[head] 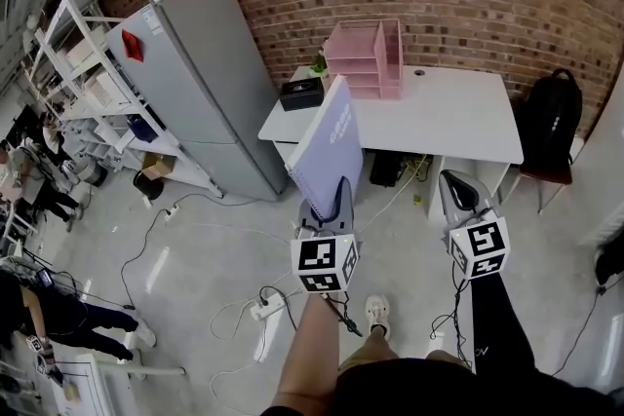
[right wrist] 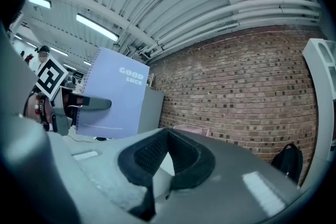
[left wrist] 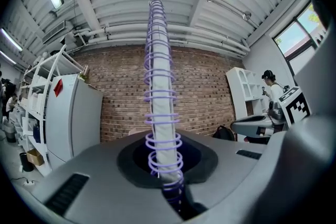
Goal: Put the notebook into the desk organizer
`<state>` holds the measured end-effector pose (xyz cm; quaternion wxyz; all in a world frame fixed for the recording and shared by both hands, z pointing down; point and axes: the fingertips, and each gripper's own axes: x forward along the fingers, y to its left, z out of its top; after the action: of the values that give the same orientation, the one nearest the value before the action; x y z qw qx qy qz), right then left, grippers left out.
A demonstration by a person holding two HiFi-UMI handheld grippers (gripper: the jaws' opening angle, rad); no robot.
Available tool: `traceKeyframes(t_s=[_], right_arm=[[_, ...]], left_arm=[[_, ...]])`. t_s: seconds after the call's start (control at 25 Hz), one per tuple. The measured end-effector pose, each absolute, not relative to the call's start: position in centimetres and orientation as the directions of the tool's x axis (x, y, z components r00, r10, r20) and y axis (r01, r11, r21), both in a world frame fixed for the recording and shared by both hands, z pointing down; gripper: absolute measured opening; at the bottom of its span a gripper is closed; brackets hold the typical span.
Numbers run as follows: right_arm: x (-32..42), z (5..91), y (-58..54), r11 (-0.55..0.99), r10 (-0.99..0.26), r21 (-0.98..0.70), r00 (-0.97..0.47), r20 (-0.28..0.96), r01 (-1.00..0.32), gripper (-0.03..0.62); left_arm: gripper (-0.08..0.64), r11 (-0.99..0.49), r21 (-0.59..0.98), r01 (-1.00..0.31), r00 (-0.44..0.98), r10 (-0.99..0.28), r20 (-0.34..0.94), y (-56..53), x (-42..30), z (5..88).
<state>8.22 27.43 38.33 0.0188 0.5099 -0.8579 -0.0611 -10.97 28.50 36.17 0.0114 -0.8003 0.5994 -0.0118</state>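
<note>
My left gripper (head: 331, 202) is shut on the lower edge of a purple spiral notebook (head: 331, 144) and holds it upright in the air, well short of the desk. In the left gripper view the notebook's spiral spine (left wrist: 160, 86) rises straight out of the closed jaws (left wrist: 168, 176). A pink tiered desk organizer (head: 366, 58) stands at the back of the white desk (head: 458, 112), against the brick wall. My right gripper (head: 456, 192) hovers to the right, shut with nothing in it (right wrist: 157, 165). From there the notebook cover (right wrist: 113, 94) shows at the left.
A grey fridge (head: 200, 83) stands left of the desk, with white shelving (head: 78, 63) beyond it. A black box (head: 302, 93) and a small plant sit on the desk's left end. A chair with a black backpack (head: 551, 117) is at the right. Cables and a power strip (head: 265, 309) lie on the floor.
</note>
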Motion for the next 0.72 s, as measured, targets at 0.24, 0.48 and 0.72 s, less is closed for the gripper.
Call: traceKeyframes(t_s=[0.24, 0.48, 0.72], right_arm=[[6.9, 38.6, 21.3, 0.467, -0.881, 0.13, -0.473, -0.017, -0.875, 0.0], [5.7, 38.7, 14.9, 0.457, -0.886, 0.129, -0.463, -0.021, -0.88, 0.0], [3.7, 38.6, 8.6, 0.45, -0.89, 0.127, -0.456, -0.024, -0.884, 0.0]], left_arm=[[0.037, -0.291, -0.04, -0.956, 0.291, -0.957, 0.019, 22.2, -12.1, 36.7], [0.037, -0.302, -0.039, -0.952, 0.302, -0.953, 0.023, 15.6, -13.1, 36.9], [0.037, -0.317, -0.043, -0.947, 0.316, -0.948, 0.029, 9.4, -14.5, 36.8]])
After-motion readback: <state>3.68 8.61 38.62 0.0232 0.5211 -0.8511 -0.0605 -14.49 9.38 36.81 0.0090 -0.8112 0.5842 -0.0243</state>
